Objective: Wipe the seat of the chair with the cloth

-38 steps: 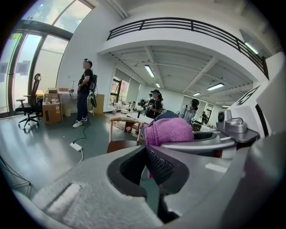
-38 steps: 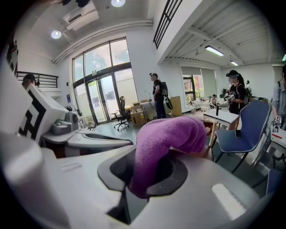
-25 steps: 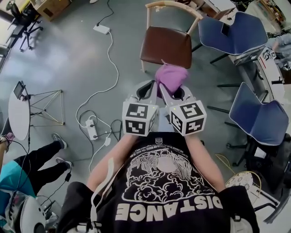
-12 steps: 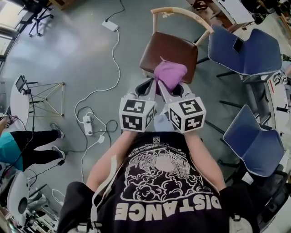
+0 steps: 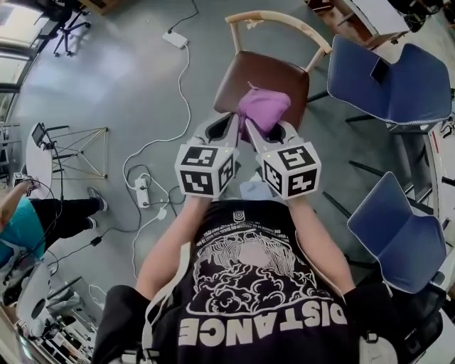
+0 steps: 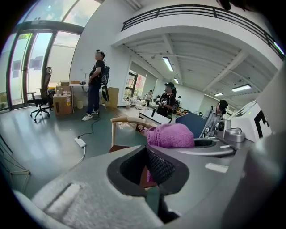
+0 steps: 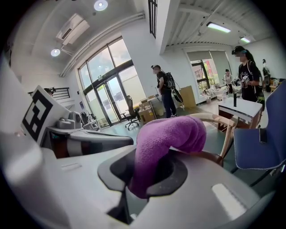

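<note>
right gripper (image 5: pixel 257 129) pinching fluffy purple cloth (image 5: pixel 264 106), moved up over brown chair seat (image 5: pixel 242 78). left gripper (image 5: pixel 229 122) pressed together, empty. wipe about to start imo.

Grey floor (image 5: pixel 106 85) lay beneath you, white power strip (image 5: pixel 174 39) and cables trailing across it. Two blue chairs (image 5: pixel 387 71) stood at your right, round white table (image 5: pixel 32 160) and wire-frame stand (image 5: pixel 78 151) at your left. Tall windows (image 6: pixel 31 62) let in daylight; black office chair (image 6: pixel 42 96) stood near them. White walls (image 6: pixel 96 31), strip lights (image 6: pixel 168 63) lit, railed balcony (image 6: pixel 196 11) overhead.
</note>
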### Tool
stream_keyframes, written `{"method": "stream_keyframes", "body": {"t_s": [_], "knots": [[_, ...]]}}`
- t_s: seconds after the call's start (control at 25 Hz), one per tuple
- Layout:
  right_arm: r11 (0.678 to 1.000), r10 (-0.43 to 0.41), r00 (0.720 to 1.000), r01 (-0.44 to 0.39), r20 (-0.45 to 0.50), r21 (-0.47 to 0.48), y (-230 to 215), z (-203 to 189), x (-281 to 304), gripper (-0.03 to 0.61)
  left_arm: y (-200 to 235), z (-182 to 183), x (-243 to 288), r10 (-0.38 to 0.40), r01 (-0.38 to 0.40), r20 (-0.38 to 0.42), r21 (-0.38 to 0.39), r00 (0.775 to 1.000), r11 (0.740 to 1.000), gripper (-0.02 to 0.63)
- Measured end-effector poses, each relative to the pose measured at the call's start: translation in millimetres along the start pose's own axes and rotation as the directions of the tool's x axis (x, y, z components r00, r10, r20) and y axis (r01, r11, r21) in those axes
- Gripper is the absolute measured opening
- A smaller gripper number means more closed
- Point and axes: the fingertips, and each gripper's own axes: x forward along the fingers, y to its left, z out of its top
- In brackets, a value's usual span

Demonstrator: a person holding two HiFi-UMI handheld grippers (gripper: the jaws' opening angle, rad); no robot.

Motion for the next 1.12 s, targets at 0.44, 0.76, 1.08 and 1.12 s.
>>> {"method": "stream_keyframes", "body": {"t_s": [0.44,0.76,1.08,1.12], "knots": [[0.999,-0.034,0.999,0.035,-0.013,0.033,-28.9,-1.7,11.7,0.063,10.7,20.8,30.8,-0.009,0.01,0.016,-0.018,1.0,1.0,0.002],[0.992,-0.095,0.994,0.099,-0.055,0.075,-52.5,2.8,52.6,0.063,37.2,29.6,74.9,-0.08,0.08,-0.029,-0.002,0.996,0.997,0.002],[0.977,-0.147,0.979,0.167,-0.14,0.137,-75.8,4.5,135.0,0.063,87.6,27.8,132.4,-0.19,0.191,-0.123,-0.003,0.974,0.982,0.002],[0.975,-0.152,0.977,0.173,-0.152,0.141,-80.3,5.0,147.1,0.064,95.1,28.2,141.6,-0.202,0.202,-0.132,-0.011,0.971,0.979,0.002]]}}
